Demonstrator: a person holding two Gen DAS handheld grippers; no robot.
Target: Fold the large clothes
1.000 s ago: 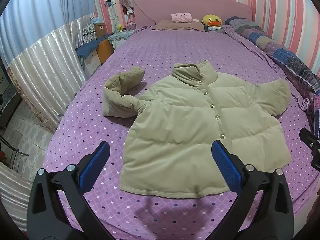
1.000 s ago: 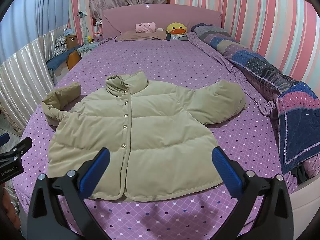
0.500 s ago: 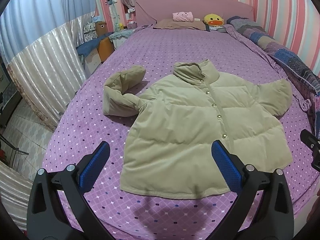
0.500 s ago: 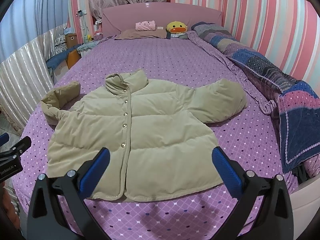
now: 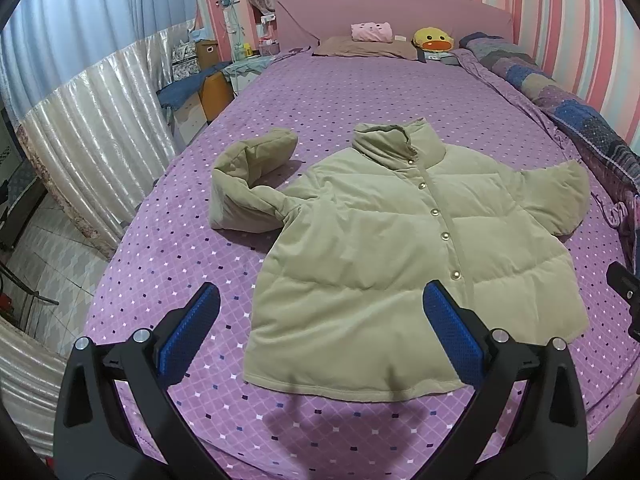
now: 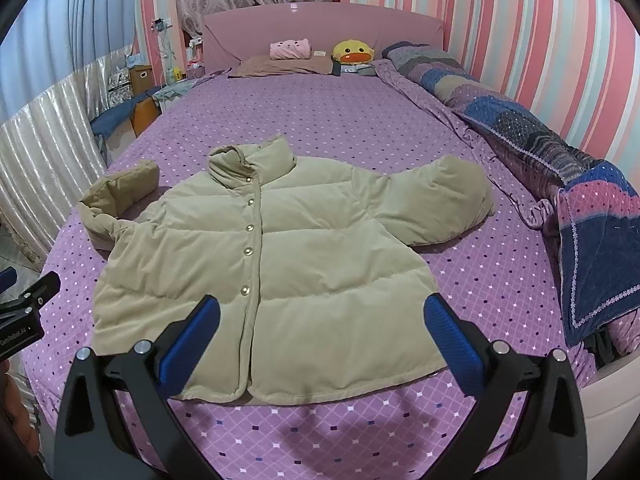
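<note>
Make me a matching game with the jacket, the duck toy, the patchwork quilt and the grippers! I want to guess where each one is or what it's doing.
Things:
1. puffy jacket
2. duck toy
3. patchwork quilt
4. left gripper and right gripper

Places or states:
A. bunched along the bed's wall side
B. open, holding nothing
C. spread flat, buttoned, mid-bed
D. by the headboard

Pairs: 1-C, 2-D, 3-A, 4-B

Colours on my feeds: olive, purple, pink

I see a pale olive-khaki jacket [image 6: 280,264] with pearly snaps on a purple bedspread [image 6: 400,128] dotted with white and dark diamonds; pink headboard [image 6: 320,28]; pink, white and blue striped wall [image 6: 540,60]; blue pads [image 5: 188,334] on black fingers; a yellow, possibly duck-shaped, plush [image 6: 353,53].
</note>
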